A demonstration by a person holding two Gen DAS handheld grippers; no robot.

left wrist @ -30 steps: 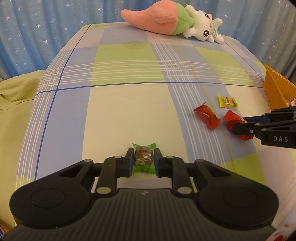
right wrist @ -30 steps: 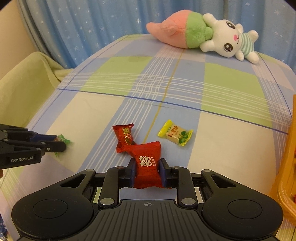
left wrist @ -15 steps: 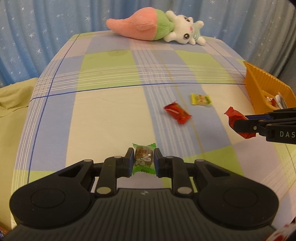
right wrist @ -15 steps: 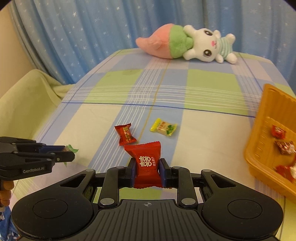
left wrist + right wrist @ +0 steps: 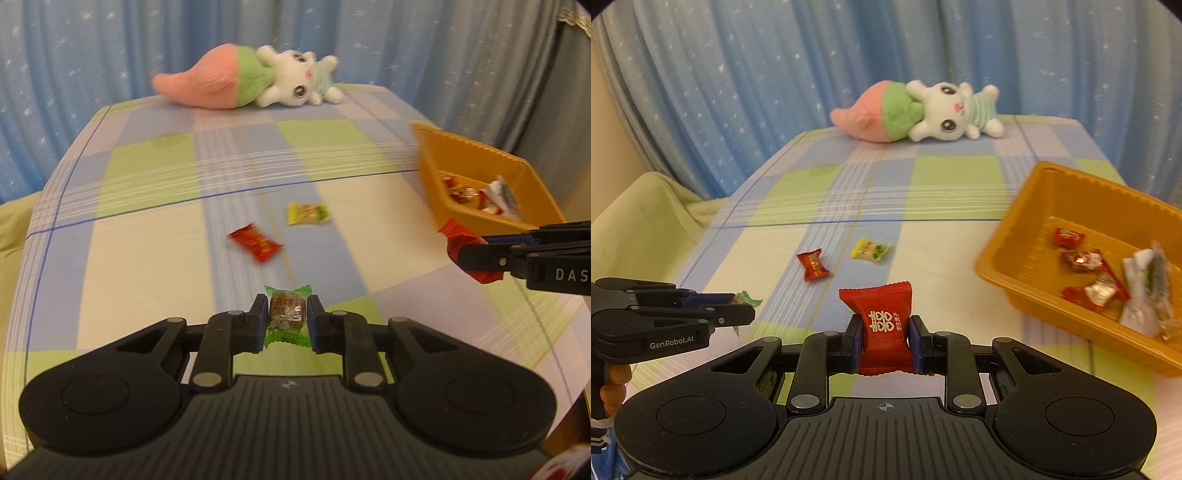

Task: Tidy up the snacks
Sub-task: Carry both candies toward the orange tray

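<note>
The left claw is clamped on a green-wrapped candy held above the checked counter, while the right claw grips a red candy packet just beside the orange tray, which already holds several wrapped sweets. A small red candy and a yellow candy lie near each other on the counter between the claws and a plush rabbit at the far edge

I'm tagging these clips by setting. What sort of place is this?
Probably a bedroom or similar room at home: a plaid cloth that may be a bedsheet, a plush bunny at its far end, and star-print blue curtains behind.
</note>
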